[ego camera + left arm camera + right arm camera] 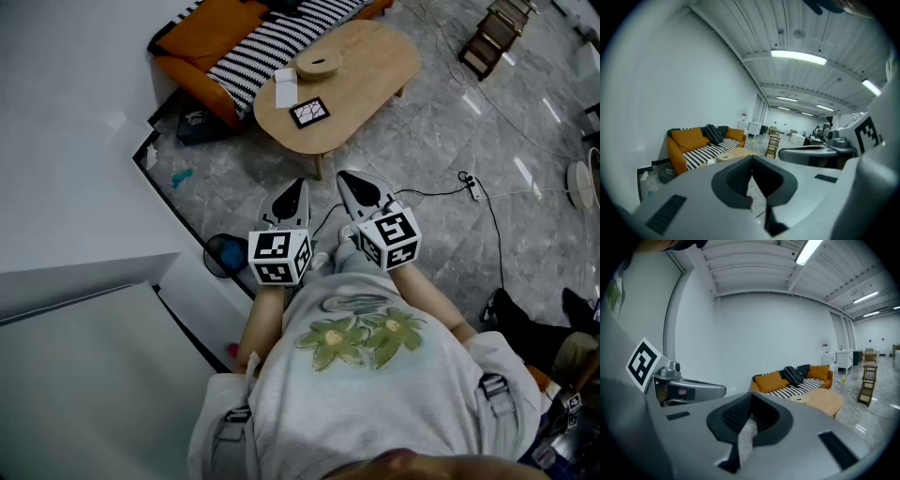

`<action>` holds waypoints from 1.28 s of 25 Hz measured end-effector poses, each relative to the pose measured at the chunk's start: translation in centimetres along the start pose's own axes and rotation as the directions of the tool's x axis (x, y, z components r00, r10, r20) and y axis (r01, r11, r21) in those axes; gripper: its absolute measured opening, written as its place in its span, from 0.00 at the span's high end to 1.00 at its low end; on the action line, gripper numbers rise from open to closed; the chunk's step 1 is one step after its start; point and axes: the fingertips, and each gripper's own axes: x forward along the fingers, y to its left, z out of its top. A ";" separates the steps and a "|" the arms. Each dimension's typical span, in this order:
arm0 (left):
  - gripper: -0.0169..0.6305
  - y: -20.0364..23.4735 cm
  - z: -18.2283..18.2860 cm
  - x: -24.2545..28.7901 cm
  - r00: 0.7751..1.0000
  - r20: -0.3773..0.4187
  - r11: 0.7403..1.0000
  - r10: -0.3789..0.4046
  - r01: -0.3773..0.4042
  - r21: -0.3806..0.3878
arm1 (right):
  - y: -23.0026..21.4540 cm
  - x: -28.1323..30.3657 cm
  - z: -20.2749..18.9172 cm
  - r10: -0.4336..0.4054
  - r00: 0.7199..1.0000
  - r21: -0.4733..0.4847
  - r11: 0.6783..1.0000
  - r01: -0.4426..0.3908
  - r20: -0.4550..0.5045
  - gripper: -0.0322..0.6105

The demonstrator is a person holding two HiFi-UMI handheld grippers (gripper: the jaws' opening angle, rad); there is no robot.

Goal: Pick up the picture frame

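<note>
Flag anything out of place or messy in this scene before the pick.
Nothing spilled or broken. The picture frame sits turned askew to the edge of the table. A loose cable with a power strip trails over the floor at the person's right, and a small blue scrap lies by the wall.

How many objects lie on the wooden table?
3: a round wooden dish by the sofa, a white box beside it, and the picture frame in front of the box. None seems hidden.

Open lab hall, strip lights point(798, 56), staged lounge corner, orange sofa point(187, 56), wooden coffee table point(366, 84)
</note>
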 end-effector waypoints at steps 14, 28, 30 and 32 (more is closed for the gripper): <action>0.95 -0.3 -0.3 3.2 0.999 -0.030 1.000 0.024 -0.025 -0.018 | -3.1 0.9 0.2 0.018 1.000 0.000 1.000 -0.018 0.002 0.94; 0.95 -1.2 -0.2 8.7 0.993 -0.026 0.991 0.114 -0.115 -0.073 | -9.9 2.5 -0.2 0.084 0.996 -0.020 0.996 -0.085 -0.026 0.94; 0.95 -1.5 -0.5 9.1 0.991 -0.024 0.989 0.131 -0.133 -0.071 | -10.7 2.7 -0.7 0.094 0.995 -0.019 0.995 -0.095 -0.044 0.94; 0.95 -1.6 -0.9 9.3 0.989 -0.034 0.986 0.145 -0.147 -0.073 | -11.0 3.0 -0.9 0.104 0.993 -0.016 0.994 -0.105 -0.053 0.94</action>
